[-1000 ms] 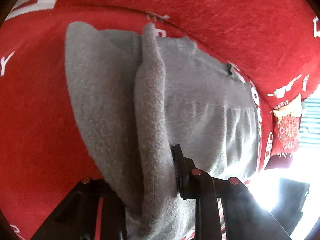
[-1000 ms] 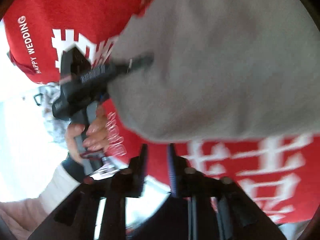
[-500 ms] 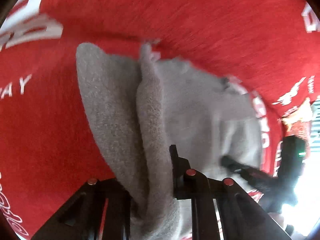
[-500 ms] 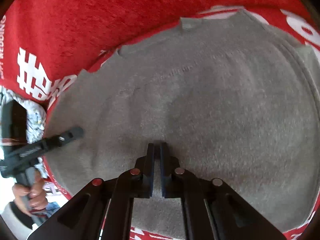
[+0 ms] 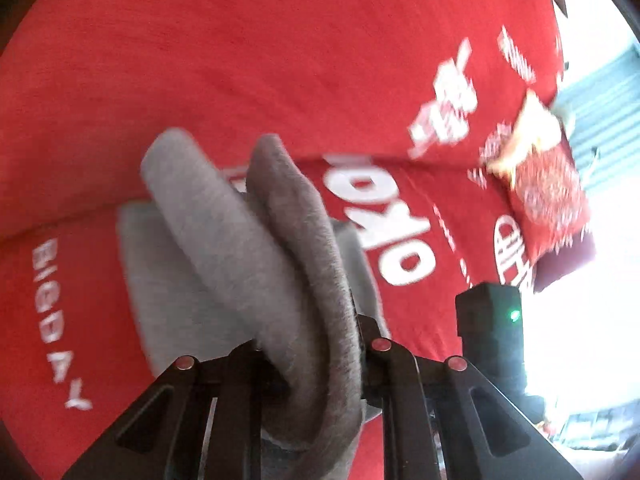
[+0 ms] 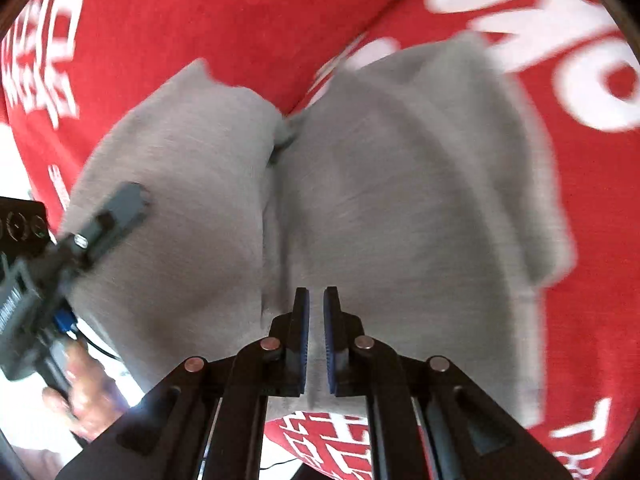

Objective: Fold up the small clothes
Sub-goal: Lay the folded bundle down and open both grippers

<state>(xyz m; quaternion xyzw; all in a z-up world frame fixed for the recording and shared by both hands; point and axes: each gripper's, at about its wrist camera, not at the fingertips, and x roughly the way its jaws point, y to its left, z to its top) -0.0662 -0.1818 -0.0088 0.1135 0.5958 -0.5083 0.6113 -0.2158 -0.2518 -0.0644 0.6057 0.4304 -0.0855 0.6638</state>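
Note:
A small grey knit garment [image 5: 240, 248] lies on a red printed cloth [image 5: 280, 60]. My left gripper [image 5: 308, 344] is shut on a thick bunched fold of the garment, which rises lifted between its fingers. In the right wrist view the grey garment [image 6: 400, 200] fills the middle, creased down its centre. My right gripper [image 6: 316, 320] is shut on the garment's near edge, its blue-padded fingers a narrow gap apart. The left gripper [image 6: 108, 216] shows at the left of that view, holding the garment's left side.
The red cloth [image 6: 240, 20] bears white lettering. A red patterned packet [image 5: 548, 192] lies at the far right edge of the cloth. The right gripper's black body [image 5: 488, 320] with a green light sits at right. Bright floor lies beyond the cloth's edge.
The left gripper has lifted and carried its grey fold across, so much less garment lies spread out. The right gripper closed in onto the garment's near edge. Both views are motion-blurred.

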